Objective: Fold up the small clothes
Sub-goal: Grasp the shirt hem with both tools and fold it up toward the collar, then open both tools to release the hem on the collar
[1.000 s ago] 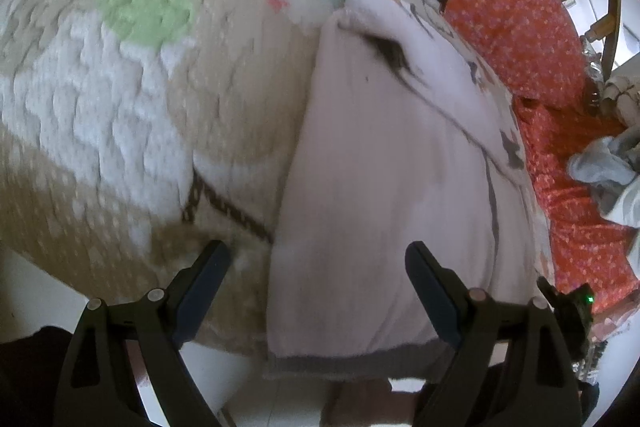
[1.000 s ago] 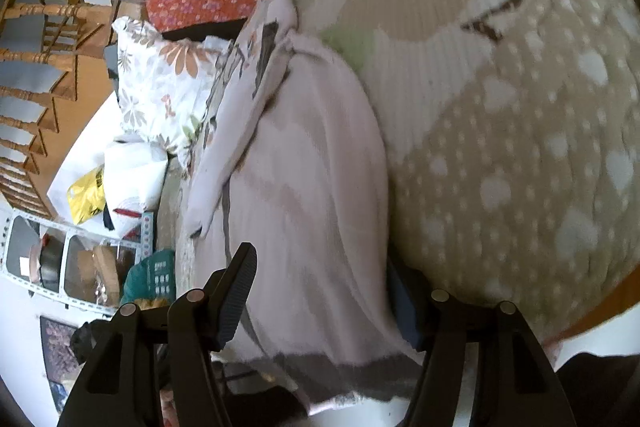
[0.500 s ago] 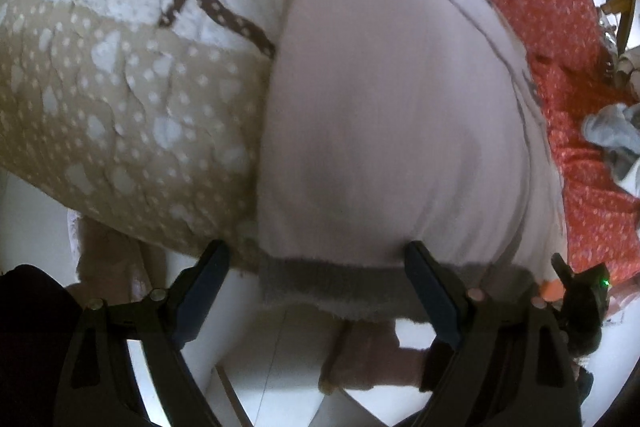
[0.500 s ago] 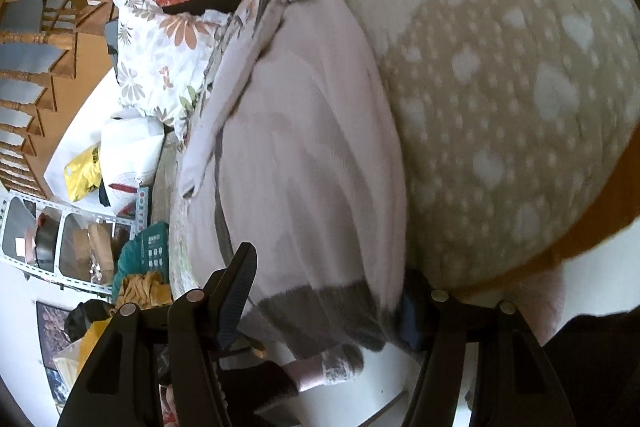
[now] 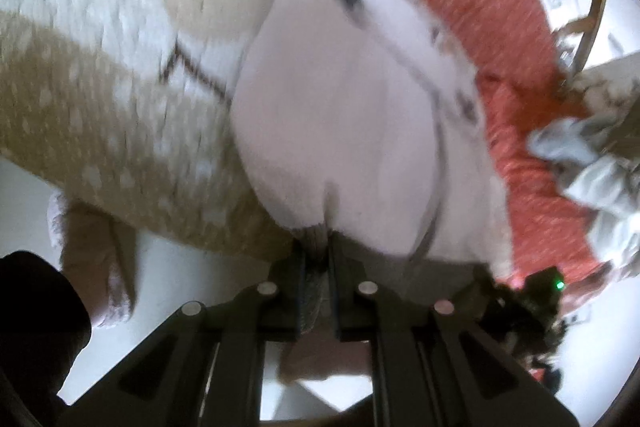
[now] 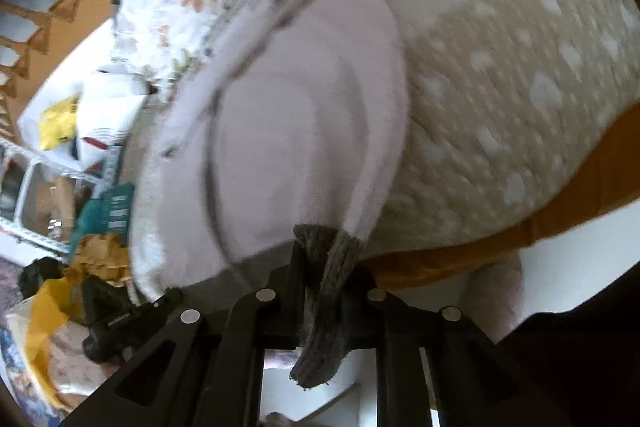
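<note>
A bed covered by a quilted blanket (image 5: 100, 115) with beige, white-spotted and green patches fills both views, with an orange floral cloth (image 5: 500, 39) and wooden chair rails in the upper right of the left wrist view and cluttered shelves down the left edge of the right wrist view. At bottom centre of the left wrist view, the left gripper (image 5: 317, 259) is pressed together on the grey ribbed hem (image 5: 314, 241) of a pale pink garment (image 5: 340, 99). At bottom centre of the right wrist view, the right gripper (image 6: 325, 267) is closing on the same grey band (image 6: 326, 287), which hangs through its jaws. The step in hand looks like taking the hem at two points. The next move probably calls for lifting both corners together and carrying them toward the far end without slipping. The garment lies lengthwise on the blanket at the bed's near edge, soft and knit, with a dark seam line and small dark marks near its far end; both pictures are blurred.
</note>
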The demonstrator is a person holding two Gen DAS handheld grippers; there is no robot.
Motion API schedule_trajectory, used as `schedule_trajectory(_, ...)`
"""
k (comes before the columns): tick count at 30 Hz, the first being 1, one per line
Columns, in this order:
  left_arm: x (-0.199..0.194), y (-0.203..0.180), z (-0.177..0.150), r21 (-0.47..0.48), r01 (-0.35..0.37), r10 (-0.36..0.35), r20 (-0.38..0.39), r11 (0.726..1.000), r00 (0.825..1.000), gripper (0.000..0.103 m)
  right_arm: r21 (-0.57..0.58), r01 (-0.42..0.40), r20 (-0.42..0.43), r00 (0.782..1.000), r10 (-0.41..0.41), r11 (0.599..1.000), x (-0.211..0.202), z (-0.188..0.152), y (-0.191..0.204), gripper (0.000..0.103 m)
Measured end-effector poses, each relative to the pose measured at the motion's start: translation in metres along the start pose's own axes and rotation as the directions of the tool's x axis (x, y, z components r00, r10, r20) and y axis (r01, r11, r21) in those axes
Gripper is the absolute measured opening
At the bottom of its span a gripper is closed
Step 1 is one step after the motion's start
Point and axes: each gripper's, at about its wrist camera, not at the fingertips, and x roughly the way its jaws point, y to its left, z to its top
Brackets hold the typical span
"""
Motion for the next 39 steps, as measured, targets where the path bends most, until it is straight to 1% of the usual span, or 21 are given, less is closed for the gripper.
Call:
schedule_trajectory(2, -0.01, -0.006, 0.02, -0.017, 0.045, -0.045, 0.031, 0.999, 0.999, 0.009, -0.023, -0.031, 0.022, 0.999, 0.032, 0.999, -0.007, 0.016, 0.015, 0.014)
schedule_trajectory(6, -0.021, -0.028, 0.072, -0.008, 0.098, -0.097, 0.102, 0.995, 0.99, 0.008, -0.081, -0.094, 0.076, 0.992, 0.1, 0.992, -0.016, 0.062, 0.057, 0.014)
schedule_trajectory(7, -0.022, -0.034, 0.082, -0.004, 0.104, -0.103, 0.114, 0.995, 0.988, 0.008, -0.096, -0.098, 0.092, 0.99, 0.107, 0.99, -0.015, 0.074, 0.067, 0.014)
schedule_trajectory(8, -0.023, -0.041, 0.099, 0.002, 0.106, -0.105, 0.132, 0.994, 0.986, 0.008, -0.107, -0.098, 0.104, 0.989, 0.109, 0.989, -0.013, 0.083, 0.077, 0.014)
schedule_trajectory(10, -0.02, -0.055, 0.134, 0.013, 0.106, -0.107, 0.164, 0.994, 0.981, 0.008, -0.13, -0.087, 0.145, 0.984, 0.105, 0.988, -0.007, 0.115, 0.097, 0.014)
schedule_trajectory(13, -0.007, -0.069, 0.181, 0.018, 0.095, -0.096, 0.192, 0.995, 0.977, 0.008, -0.115, -0.074, 0.172, 0.981, 0.093, 0.991, 0.014, 0.16, 0.113, 0.014)
schedule_trajectory(15, 0.007, -0.07, 0.216, 0.01, 0.063, -0.064, 0.216, 0.998, 0.974, 0.008, -0.084, -0.052, 0.181, 0.981, 0.066, 0.995, 0.034, 0.188, 0.114, 0.014)
schedule_trajectory(18, 0.038, -0.064, 0.252, -0.012, 0.017, -0.014, 0.214, 1.0, 0.977, 0.008, -0.016, -0.022, 0.155, 0.988, 0.024, 1.0, 0.07, 0.224, 0.102, 0.014)
schedule_trajectory(21, 0.069, -0.053, 0.273, -0.036, -0.037, 0.043, 0.178, 0.999, 0.983, 0.009, 0.054, 0.0, 0.098, 0.995, -0.005, 0.999, 0.109, 0.252, 0.087, 0.014)
schedule_trajectory(23, 0.081, -0.047, 0.283, -0.055, -0.053, 0.062, 0.164, 0.997, 0.985, 0.009, 0.1, -0.01, 0.078, 0.997, 0.002, 0.995, 0.124, 0.265, 0.077, 0.016)
schedule_trajectory(24, 0.085, -0.045, 0.29, -0.064, -0.047, 0.057, 0.163, 0.997, 0.985, 0.009, 0.137, -0.034, 0.077, 0.997, 0.023, 0.99, 0.133, 0.275, 0.071, 0.016)
schedule_trajectory(26, 0.085, -0.044, 0.299, -0.068, -0.028, 0.039, 0.166, 0.997, 0.985, 0.014, 0.176, -0.072, 0.09, 0.994, 0.057, 0.982, 0.142, 0.29, 0.064, 0.018)
schedule_trajectory(27, 0.084, -0.046, 0.303, -0.062, -0.023, 0.033, 0.173, 0.998, 0.984, 0.024, 0.198, -0.097, 0.11, 0.991, 0.076, 0.975, 0.144, 0.3, 0.06, 0.02)
schedule_trajectory(28, 0.081, -0.049, 0.306, -0.053, -0.03, 0.04, 0.196, 0.998, 0.98, 0.045, 0.221, -0.121, 0.156, 0.984, 0.087, 0.968, 0.145, 0.312, 0.053, 0.028)
schedule_trajectory(29, 0.076, -0.053, 0.307, -0.048, -0.047, 0.057, 0.237, 0.998, 0.97, 0.057, 0.231, -0.12, 0.181, 0.98, 0.079, 0.965, 0.147, 0.317, 0.05, 0.042)
schedule_trajectory(30, 0.069, -0.056, 0.307, -0.046, -0.065, 0.076, 0.283, 0.997, 0.956, 0.071, 0.242, -0.108, 0.229, 0.972, 0.052, 0.964, 0.144, 0.326, 0.046, 0.05)
schedule_trajectory(31, 0.063, -0.058, 0.308, -0.044, -0.079, 0.089, 0.311, 0.996, 0.946, 0.075, 0.236, -0.088, 0.26, 0.965, 0.024, 0.968, 0.142, 0.331, 0.045, 0.06)
schedule_trajectory(32, 0.059, -0.06, 0.309, -0.039, -0.084, 0.092, 0.32, 0.996, 0.943, 0.076, 0.229, -0.068, 0.273, 0.962, 0.002, 0.971, 0.14, 0.335, 0.045, 0.063)
schedule_trajectory(33, 0.056, -0.062, 0.311, -0.034, -0.08, 0.087, 0.32, 0.996, 0.943, 0.077, 0.209, -0.027, 0.281, 0.959, -0.033, 0.978, 0.139, 0.338, 0.047, 0.064)
schedule_trajectory(35, 0.052, -0.062, 0.312, -0.038, -0.088, 0.096, 0.318, 0.995, 0.943, 0.077, 0.182, 0.006, 0.266, 0.963, -0.055, 0.983, 0.14, 0.338, 0.051, 0.064)
schedule_trajectory(39, 0.055, -0.06, 0.308, -0.054, -0.162, 0.17, 0.287, 0.985, 0.943, 0.077, 0.118, 0.057, 0.227, 0.97, -0.082, 0.991, 0.148, 0.334, 0.063, 0.064)
